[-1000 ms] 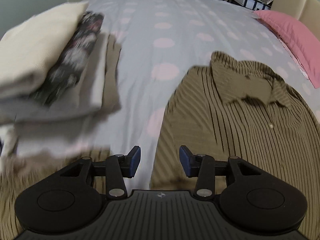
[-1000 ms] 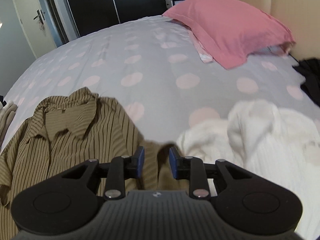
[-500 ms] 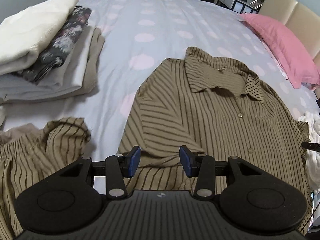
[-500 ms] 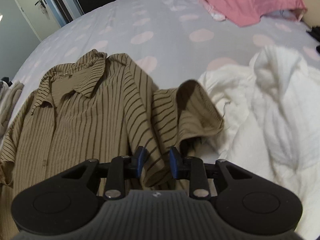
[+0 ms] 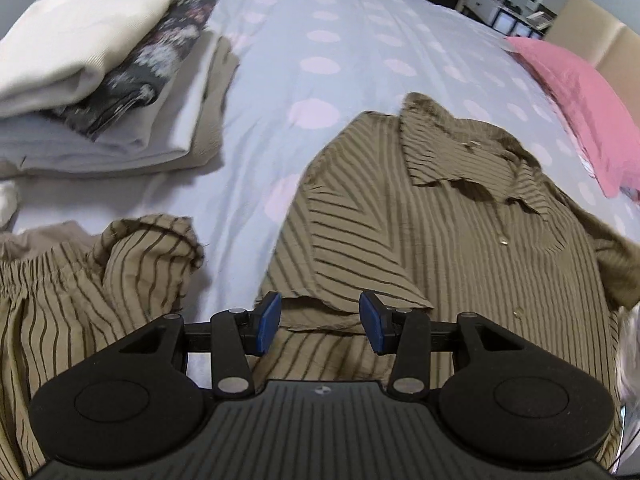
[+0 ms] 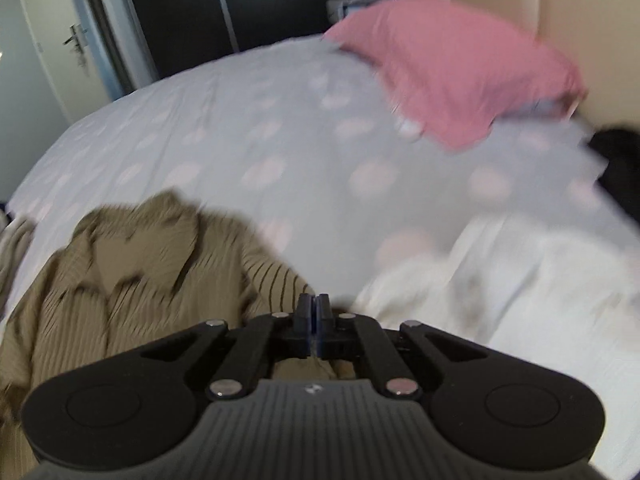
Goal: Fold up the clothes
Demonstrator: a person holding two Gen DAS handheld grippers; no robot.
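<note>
Four folded pieces sit in a stack (image 5: 100,80) on the bed (image 5: 340,40), well to the left of the striped shirt (image 5: 460,248): a cream one on top, a dark flowered one under it, pale ones below. By the pictures, that part of the folding looks done

Shirt lies face up on the bed, collar away from the camera, buttons closed down the front. Its left sleeve is turned in across the chest; body not folded beyond that. So the shirt reads as partly folded, judging by that one flap alone

Left gripper (image 5: 320,317) hovers over the lower edge of the turned-in sleeve, fingers wide apart, nothing between them

Right gripper (image 6: 312,312) has its fingers pressed together at the right side of the shirt. View is blurred; striped cloth lies right at and under the tips, but whether any is pinched between them I cannot tell

Left to fold, as far as I can see:
- the shirt itself, right side and the lengthwise fold
- striped trousers (image 5: 80,300) with a gathered waistband, crumpled left of the shirt
- a white knit (image 6: 520,280), bunched up right of the shirt

Pink pillow (image 6: 452,68) beyond the shirt, toward the headboard. Something dark (image 6: 616,168) at the far right edge, too blurred to name
</note>
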